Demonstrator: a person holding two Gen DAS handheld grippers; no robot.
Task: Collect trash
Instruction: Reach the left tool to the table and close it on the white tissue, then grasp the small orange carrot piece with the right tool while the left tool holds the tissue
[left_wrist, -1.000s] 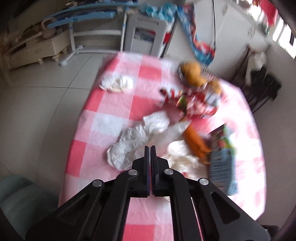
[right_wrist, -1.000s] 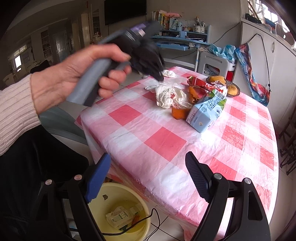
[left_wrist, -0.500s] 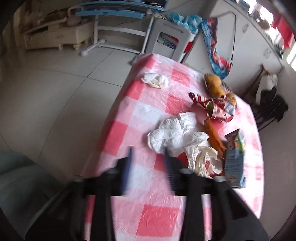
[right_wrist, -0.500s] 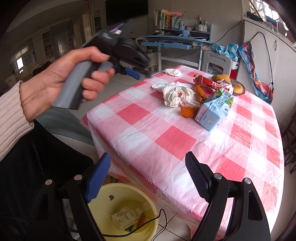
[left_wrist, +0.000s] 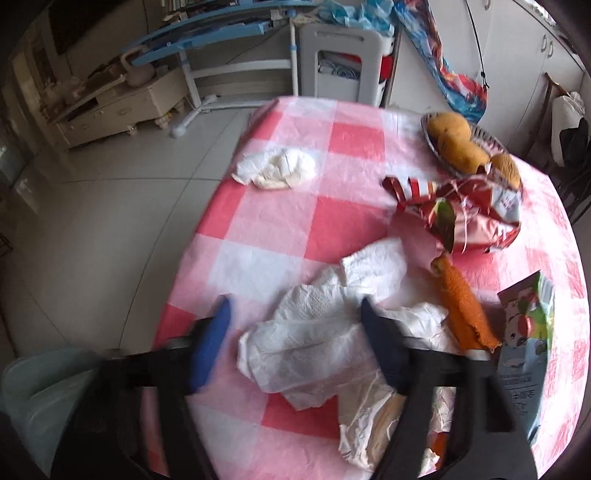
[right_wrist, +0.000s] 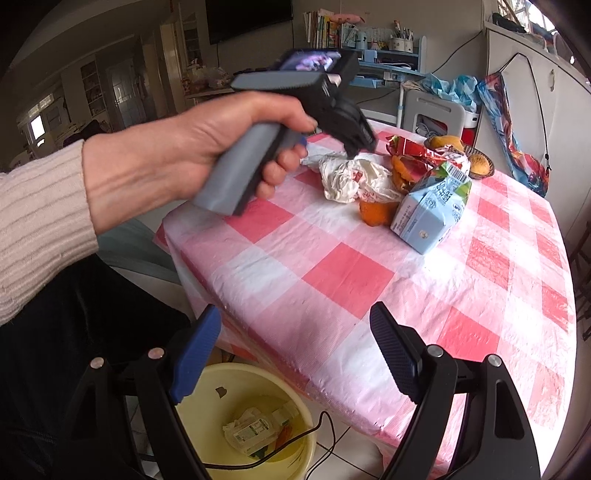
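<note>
Crumpled white paper (left_wrist: 314, 332) lies on the pink checked table (right_wrist: 332, 273). My left gripper (left_wrist: 295, 310) hangs just above it with its jaws closing; the paper shows between the blue fingers, which do not press on it. Around the paper are a clear plastic bag (left_wrist: 373, 424), an orange peel (left_wrist: 461, 306), a red snack wrapper (left_wrist: 465, 218), a blue carton (right_wrist: 432, 206) and a second paper wad (left_wrist: 277, 170). In the right wrist view a hand holds the left gripper (right_wrist: 354, 140) over the pile. My right gripper (right_wrist: 295, 314) stands open and empty at the near table edge.
A yellow bucket (right_wrist: 240, 384) with a flattened carton inside stands on the floor under the right gripper, with a black cable across it. A basket of yellow fruit (left_wrist: 461, 144) sits at the table's far side. A pale green seat (left_wrist: 40, 391) is beside the table.
The left gripper went from shut to open and dropped closer to the white paper on the table. The right gripper has kept still.
</note>
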